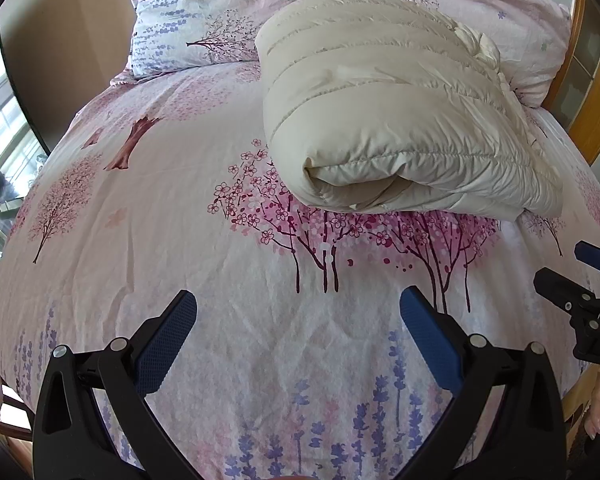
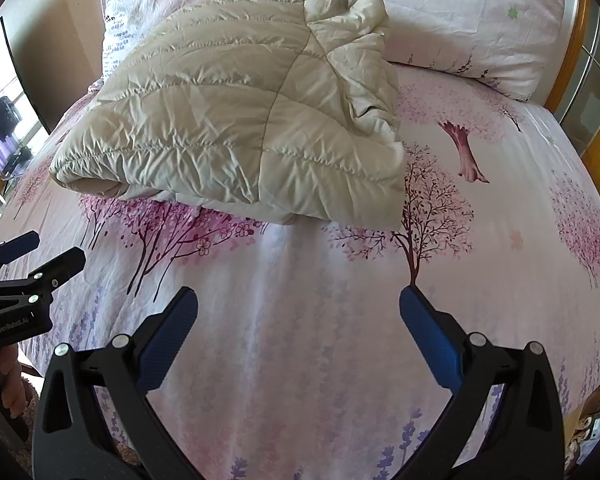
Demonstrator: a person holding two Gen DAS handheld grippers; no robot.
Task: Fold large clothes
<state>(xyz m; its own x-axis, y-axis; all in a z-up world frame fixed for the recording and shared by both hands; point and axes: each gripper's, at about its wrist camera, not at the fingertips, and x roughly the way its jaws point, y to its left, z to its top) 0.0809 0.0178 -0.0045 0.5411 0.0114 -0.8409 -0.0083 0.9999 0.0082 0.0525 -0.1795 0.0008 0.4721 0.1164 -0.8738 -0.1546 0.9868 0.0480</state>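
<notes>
Two tools, both mine, both idle: left tool [image 1: 298, 332], blue pads spread wide, nothing between them, held low over the near part of the bed; right tool [image 2: 298, 332], pads likewise spread wide and empty, held beside it at about the same height. Each shows at the edge of the other's view, so they sit close together, side by side. One bed [image 1: 140, 240], covered in a pink sheet printed with blossom trees and lavender, bare cloth directly beneath both tools. One cream quilted jacket [image 1: 384, 120], the task's thing, lying ahead of the tools toward the head of the bed, apart from both. It is already doubled into a thick bundle: a rolled fold edge faces me, and a bunched part, collar or hood, I cannot tell which, sits at the far right end. Its long axis seems to run from me toward the pillows, angled somewhat. From the left tool it lies ahead and to the right; from the right tool, ahead and to the left; neither is clearly nearer. Two pillows [image 2: 460, 20] behind it, the bundle's far end resting against them. Judged: folding largely done.
</notes>
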